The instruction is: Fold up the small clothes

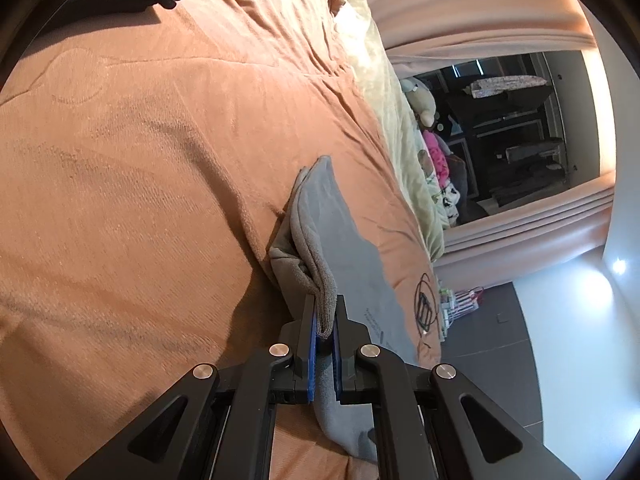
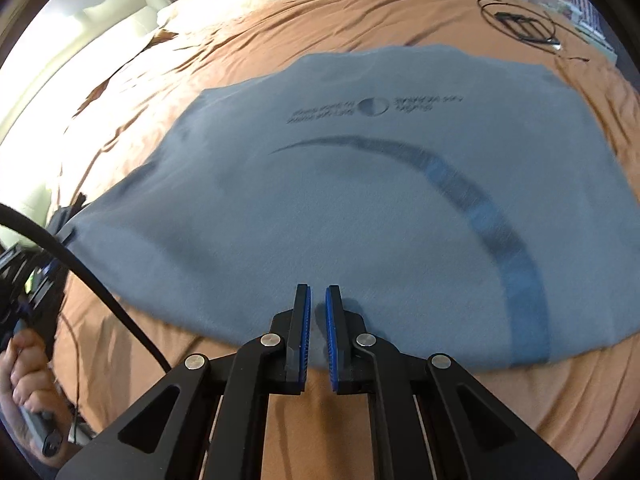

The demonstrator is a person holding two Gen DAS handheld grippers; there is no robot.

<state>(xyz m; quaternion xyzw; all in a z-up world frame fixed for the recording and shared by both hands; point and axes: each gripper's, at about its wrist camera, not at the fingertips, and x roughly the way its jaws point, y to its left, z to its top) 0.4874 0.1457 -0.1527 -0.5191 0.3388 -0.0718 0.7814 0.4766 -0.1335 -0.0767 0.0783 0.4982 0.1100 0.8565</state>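
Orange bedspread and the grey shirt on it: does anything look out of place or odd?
A coiled black cable lies loose on the orange bedspread beyond the grey printed T-shirt, not belonging to the laundry. The shirt edge is bunched in the left gripper.

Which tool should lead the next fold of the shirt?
Left, probably. The left tool is shut on the shirt edge; the right tool looks closed over flat cloth, gripping nothing visible.

From my end it's a bedroom: big bed with a rumpled orange bedspread, a pale yellow-green blanket along its far edge. Pinkish curtains frame a dark window, and a bright light reflects off the dark grey floor.
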